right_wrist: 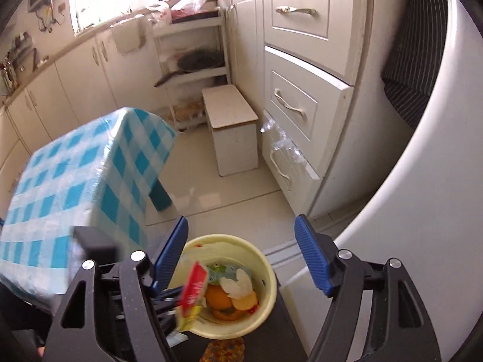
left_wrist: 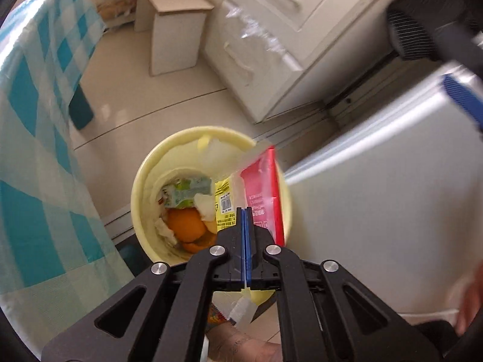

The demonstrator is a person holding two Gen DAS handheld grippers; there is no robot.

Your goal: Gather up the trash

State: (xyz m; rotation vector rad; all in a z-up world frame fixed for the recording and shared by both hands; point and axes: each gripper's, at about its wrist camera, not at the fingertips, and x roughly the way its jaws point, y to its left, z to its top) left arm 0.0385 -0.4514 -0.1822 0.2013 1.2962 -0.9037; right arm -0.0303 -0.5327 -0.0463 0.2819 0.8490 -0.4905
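My left gripper (left_wrist: 245, 211) is shut on a red wrapper (left_wrist: 262, 193) and a yellow wrapper with a barcode (left_wrist: 223, 199), which hang over the pale yellow bin (left_wrist: 142, 199). Inside the bin lie orange peel (left_wrist: 184, 224), a green carton (left_wrist: 187, 191) and tissue. In the right wrist view my right gripper (right_wrist: 241, 220) stands open with nothing between its blue pads, above the same bin (right_wrist: 268, 274). There the left gripper (right_wrist: 166, 298) holds the red wrapper (right_wrist: 194, 286) at the bin's left rim.
A table under a blue-and-white check cloth (right_wrist: 75, 181) stands left of the bin. A white stool (right_wrist: 232, 129) and a drawer cabinet (right_wrist: 295, 105) are beyond it. A large white appliance (right_wrist: 422, 181) closes the right side.
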